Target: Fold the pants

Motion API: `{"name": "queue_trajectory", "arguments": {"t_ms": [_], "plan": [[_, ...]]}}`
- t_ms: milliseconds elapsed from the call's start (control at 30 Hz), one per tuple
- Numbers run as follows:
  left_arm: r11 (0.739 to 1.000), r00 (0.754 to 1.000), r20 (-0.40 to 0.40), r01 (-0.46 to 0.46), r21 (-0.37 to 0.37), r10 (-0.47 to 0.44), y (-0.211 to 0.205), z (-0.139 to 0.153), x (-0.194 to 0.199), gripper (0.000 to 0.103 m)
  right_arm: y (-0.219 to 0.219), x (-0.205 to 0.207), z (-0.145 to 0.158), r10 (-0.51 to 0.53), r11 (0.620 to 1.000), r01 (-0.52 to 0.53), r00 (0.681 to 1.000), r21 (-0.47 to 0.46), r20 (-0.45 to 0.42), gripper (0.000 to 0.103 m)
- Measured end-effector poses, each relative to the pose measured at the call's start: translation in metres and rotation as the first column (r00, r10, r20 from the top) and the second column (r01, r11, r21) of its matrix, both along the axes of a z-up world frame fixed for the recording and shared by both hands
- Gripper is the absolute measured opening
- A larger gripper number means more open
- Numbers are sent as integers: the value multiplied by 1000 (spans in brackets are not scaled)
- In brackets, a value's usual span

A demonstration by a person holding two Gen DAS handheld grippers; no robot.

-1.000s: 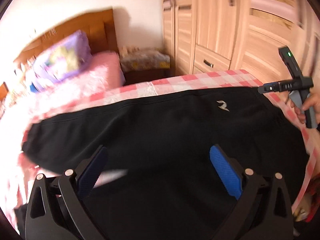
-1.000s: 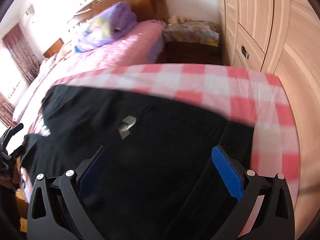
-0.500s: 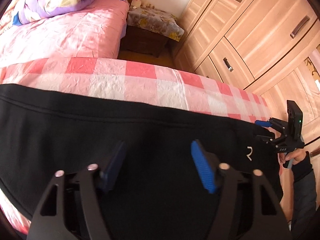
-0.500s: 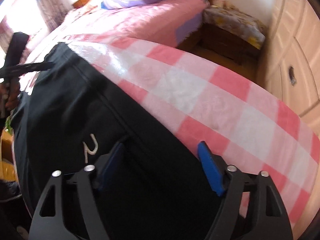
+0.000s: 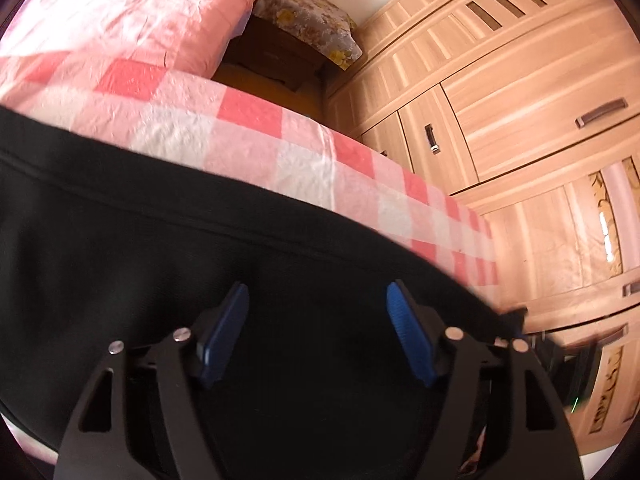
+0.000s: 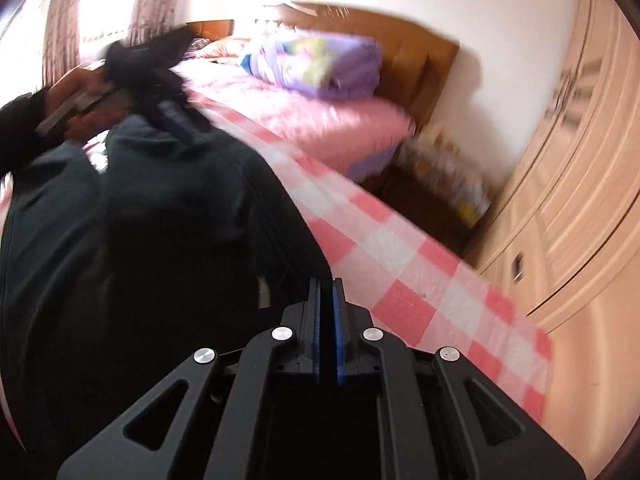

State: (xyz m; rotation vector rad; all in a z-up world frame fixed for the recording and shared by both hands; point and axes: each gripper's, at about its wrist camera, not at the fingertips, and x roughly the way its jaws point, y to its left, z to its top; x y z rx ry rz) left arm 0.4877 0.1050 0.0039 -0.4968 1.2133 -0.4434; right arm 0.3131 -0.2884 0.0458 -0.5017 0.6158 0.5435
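Black pants (image 5: pixel 160 240) lie across a pink-and-white checked cloth (image 5: pixel 248 136). My left gripper (image 5: pixel 316 300) is open, its blue pads low over the pants' far edge, gripping nothing. My right gripper (image 6: pixel 327 284) is shut on the pants (image 6: pixel 140 240) at their edge; the fabric looks lifted and bunched. The left gripper also shows in the right wrist view (image 6: pixel 160 92), blurred, in a hand at the pants' far end. In the left wrist view the right gripper (image 5: pixel 560 356) shows partly at the pants' right end.
A pink bed (image 6: pixel 320 120) with a purple folded quilt (image 6: pixel 316 64) lies behind. A dark nightstand (image 5: pixel 280 52) with a floral cover stands between bed and wooden wardrobe (image 5: pixel 520 100). The checked cloth's edge (image 6: pixel 532 360) runs close to the wardrobe.
My right gripper has closed on the pants' edge and swung to look along the pants. My left gripper stays open and has dropped closer to the fabric.
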Motion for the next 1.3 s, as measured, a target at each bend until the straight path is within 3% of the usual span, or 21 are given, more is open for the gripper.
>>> {"name": "queue_trajectory", "arguments": {"t_ms": [167,267,333,433,467,533,567,600,633,700,733,767,800,833,867,900,967,1067,1167,1200,1300], "plan": [[998,997,-43,-59,-23,58,-7,4,-3,80,18,-74,-11,24,1000,-24,998,-16,59,9],[994,994,-84,-68,81,74,-16,-1,-5,78,22,-103,-24,8,1000,-7,997,-8,72,9],[981,993,-83,-73,178,89,-19,-5,-11,15,22,-108,-31,-30,999,28,998,21,58,8],[975,991,8,-133,180,134,-5,5,-38,11,24,-111,-32,-71,997,71,994,13,83,8],[972,984,89,-170,163,157,-1,19,-57,11,25,-112,-29,-83,996,81,993,22,90,8],[965,945,282,-216,151,167,2,54,-107,11,21,-116,-20,-99,994,94,989,58,110,8],[964,899,408,-230,135,157,1,76,-149,11,17,-123,-14,-105,992,96,988,81,113,8],[968,862,486,-225,112,144,2,86,-182,11,14,-131,-11,-107,990,96,988,99,113,9],[972,828,547,-211,98,125,1,93,-215,12,8,-144,-8,-112,987,98,987,126,114,9],[976,796,600,-182,121,74,-2,83,-286,14,-2,-163,-11,-112,982,96,990,162,90,10],[976,801,596,-164,140,49,-3,67,-313,19,-7,-178,-19,-111,979,101,993,175,46,11],[974,826,563,-143,176,19,-5,46,-327,19,-9,-186,-29,-118,978,114,993,176,10,19],[971,852,524,-132,200,7,-4,29,-333,20,-12,-196,-44,-147,974,154,988,166,-56,44],[970,881,472,-126,208,13,-2,8,-336,33,-14,-204,-55,-186,966,200,978,163,-98,76],[975,920,389,-131,181,51,5,-17,-338,47,-17,-212,-60,-210,958,227,971,176,-115,82],[982,939,328,-148,116,103,15,-34,-340,46,-21,-223,-63,-223,946,245,967,211,-124,82],[982,918,360,-187,24,166,28,-36,-350,58,-35,-246,-59,-245,900,287,955,326,-165,82],[977,921,329,-209,-34,208,37,-36,-350,67,-61,-264,-53,-309,826,373,927,423,-214,82],[971,921,310,-232,-55,238,46,-37,-348,72,-100,-253,-55,-406,722,511,859,466,-313,82],[969,921,300,-239,-68,248,49,-36,-349,73,-115,-245,-57,-429,665,559,828,495,-360,82],[963,916,295,-255,-91,271,48,-32,-349,78,-148,-221,-68,-425,533,615,789,581,-444,82]]}}
